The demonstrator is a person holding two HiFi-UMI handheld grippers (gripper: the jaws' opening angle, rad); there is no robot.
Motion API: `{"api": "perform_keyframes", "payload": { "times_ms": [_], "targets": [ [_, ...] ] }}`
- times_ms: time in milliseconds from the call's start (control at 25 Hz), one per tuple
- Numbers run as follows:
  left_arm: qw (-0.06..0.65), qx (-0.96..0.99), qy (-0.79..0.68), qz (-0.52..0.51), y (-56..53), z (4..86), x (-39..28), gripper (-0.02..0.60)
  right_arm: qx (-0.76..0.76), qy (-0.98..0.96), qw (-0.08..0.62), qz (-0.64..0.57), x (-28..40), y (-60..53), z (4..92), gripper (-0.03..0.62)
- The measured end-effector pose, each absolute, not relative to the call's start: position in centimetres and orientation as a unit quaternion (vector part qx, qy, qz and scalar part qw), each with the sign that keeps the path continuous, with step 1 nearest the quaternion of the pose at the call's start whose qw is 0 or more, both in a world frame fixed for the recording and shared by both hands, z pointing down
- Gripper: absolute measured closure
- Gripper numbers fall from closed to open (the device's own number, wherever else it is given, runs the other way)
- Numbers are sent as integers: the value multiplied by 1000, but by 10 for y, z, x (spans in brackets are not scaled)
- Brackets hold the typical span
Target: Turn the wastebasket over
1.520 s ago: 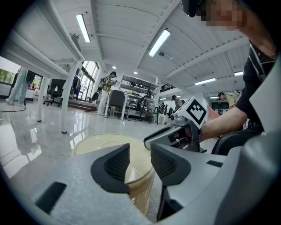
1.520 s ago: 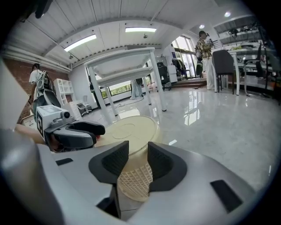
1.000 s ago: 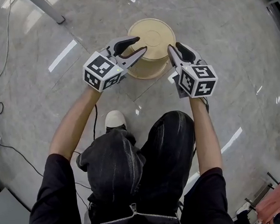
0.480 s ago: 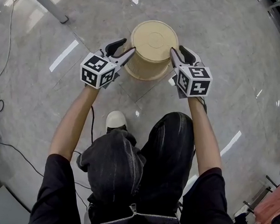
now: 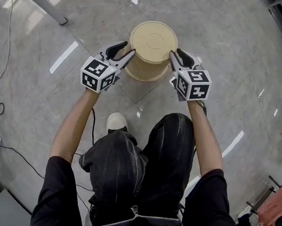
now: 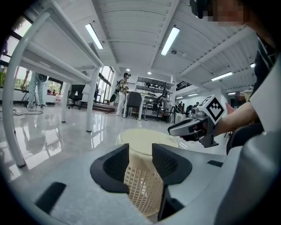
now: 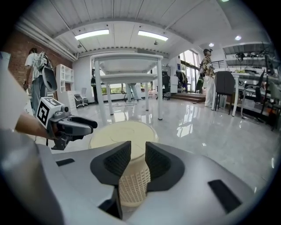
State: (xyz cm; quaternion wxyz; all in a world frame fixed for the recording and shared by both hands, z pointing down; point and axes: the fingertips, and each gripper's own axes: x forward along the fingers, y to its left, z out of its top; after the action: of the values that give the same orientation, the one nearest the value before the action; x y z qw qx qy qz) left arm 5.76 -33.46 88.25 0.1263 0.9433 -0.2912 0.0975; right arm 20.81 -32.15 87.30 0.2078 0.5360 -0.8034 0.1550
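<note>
Nothing to read here: no words, numbers or brand names showed on anything. The cubes [image 5: 97,73] on the left gripper [image 5: 127,48] and right gripper [image 5: 176,53] bore only black-and-white square patterns, not letters.

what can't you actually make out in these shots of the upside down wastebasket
- wastebasket mouth and inside: head view, turned to the floor under its own closed base
- person's second foot: head view, one white shoe shows, the knees cover the other
- pink-orange thing: head view, cut off by the bottom right corner
- standing person far off: left gripper view, too small for detail
</note>
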Motion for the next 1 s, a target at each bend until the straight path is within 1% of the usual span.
{"api": "perform_keyframes", "payload": {
  "times_ms": [80,120,200,240,280,320,480,680,1000],
  "targets": [
    [105,945,-296,86,-336,868,55,422,536,-809,196,142,208,-325,858,495],
    [92,947,-297,81,-337,858,53,439,535,-811,193,137,207,-326,851,504],
    [68,950,-297,72,-337,836,51,493,529,-815,198,127,205,-328,837,525],
    [64,951,-295,67,-336,825,50,520,527,-817,203,120,204,-329,829,548],
    [65,952,-292,64,-336,814,50,556,526,-818,206,115,202,-330,819,560],
    [68,953,-288,64,-335,803,49,575,525,-818,207,114,201,-330,808,564],
    [80,953,-283,76,-325,743,46,577,524,-815,215,124,193,-321,748,569],
    [96,948,-295,77,-318,635,36,577,517,-817,226,118,177,-310,637,569],
    [93,945,-300,95,-300,449,31,577,520,-814,201,161,162,-291,452,568]
  ]
}}
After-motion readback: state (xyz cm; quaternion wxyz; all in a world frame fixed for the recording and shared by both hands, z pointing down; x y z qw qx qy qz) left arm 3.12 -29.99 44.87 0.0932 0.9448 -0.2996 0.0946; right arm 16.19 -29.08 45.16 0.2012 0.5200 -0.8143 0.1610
